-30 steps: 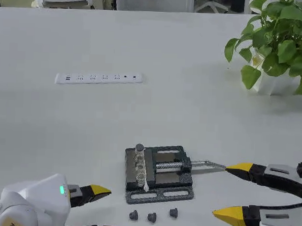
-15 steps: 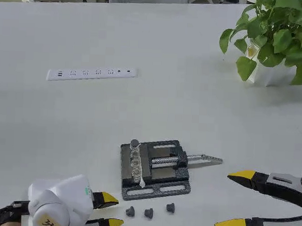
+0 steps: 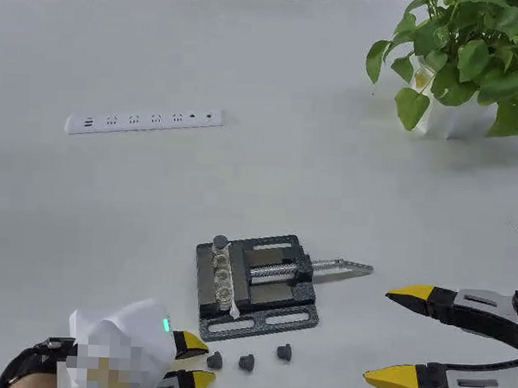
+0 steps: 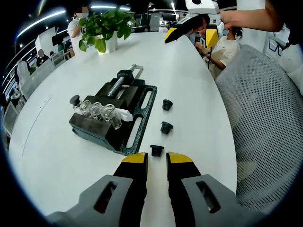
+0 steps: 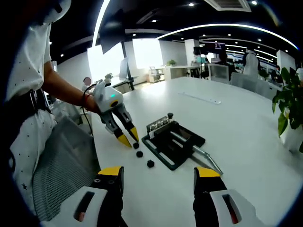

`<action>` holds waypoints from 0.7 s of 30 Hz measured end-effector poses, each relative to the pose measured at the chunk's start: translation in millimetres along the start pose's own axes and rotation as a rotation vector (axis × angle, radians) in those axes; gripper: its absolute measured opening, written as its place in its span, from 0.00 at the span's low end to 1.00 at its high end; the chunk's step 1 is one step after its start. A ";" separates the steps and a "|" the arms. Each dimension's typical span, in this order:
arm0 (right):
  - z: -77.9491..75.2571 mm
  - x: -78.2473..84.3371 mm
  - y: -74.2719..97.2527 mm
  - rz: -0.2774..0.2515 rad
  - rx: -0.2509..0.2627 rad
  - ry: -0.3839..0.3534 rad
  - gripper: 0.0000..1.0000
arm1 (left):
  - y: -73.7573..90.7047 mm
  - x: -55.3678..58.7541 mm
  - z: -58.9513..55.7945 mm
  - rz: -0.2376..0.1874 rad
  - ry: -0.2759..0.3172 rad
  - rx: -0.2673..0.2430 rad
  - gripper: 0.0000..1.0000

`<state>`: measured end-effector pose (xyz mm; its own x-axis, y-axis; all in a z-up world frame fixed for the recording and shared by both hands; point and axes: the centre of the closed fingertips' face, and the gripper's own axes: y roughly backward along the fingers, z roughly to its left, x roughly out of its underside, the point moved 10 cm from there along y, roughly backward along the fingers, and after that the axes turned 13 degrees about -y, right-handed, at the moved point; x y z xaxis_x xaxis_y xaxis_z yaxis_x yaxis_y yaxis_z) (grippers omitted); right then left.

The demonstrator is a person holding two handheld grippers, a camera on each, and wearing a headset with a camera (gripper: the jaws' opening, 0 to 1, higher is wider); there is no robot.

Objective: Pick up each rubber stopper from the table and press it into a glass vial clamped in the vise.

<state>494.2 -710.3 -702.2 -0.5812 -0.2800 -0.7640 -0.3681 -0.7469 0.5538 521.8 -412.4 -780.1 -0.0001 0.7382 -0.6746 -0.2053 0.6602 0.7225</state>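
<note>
Three loose dark rubber stoppers (image 3: 246, 362) are lying in a short row on the white table (image 3: 138, 206), just in front of the vise (image 3: 272, 285). The left gripper (image 4: 156, 159) is hovering low with its yellow-tipped jaws standing only narrowly apart and gripping nothing. The nearest stopper (image 4: 156, 150) is sitting right at the mouth of that gap. The right gripper (image 5: 158, 172) is hanging out on the vise's handle side, its jaws spread wide and empty. In the vise, a row of clear glass vials (image 4: 97, 109) is standing upright between the clamp faces. The end vial (image 4: 75, 100) is already wearing a stopper, while the others are showing open mouths. A power strip (image 3: 143, 120) and a potted plant (image 3: 471, 57) are sitting farther back.
</note>
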 end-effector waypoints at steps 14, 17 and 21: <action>-0.9 1.7 -1.1 0.001 0.004 -0.006 0.55 | -1.7 1.5 0.6 0.014 -0.008 0.010 0.06; -0.9 1.5 -1.7 0.004 0.003 -0.007 0.55 | -1.0 1.3 0.5 0.014 -0.003 0.011 0.06; -0.6 1.3 -2.9 0.004 0.001 -0.005 0.55 | -1.3 1.4 1.1 0.015 -0.005 0.009 0.05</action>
<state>495.0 -708.9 -704.9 -0.5867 -0.2798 -0.7599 -0.3664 -0.7451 0.5573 523.2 -412.1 -781.8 0.0018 0.7486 -0.6630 -0.1968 0.6503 0.7337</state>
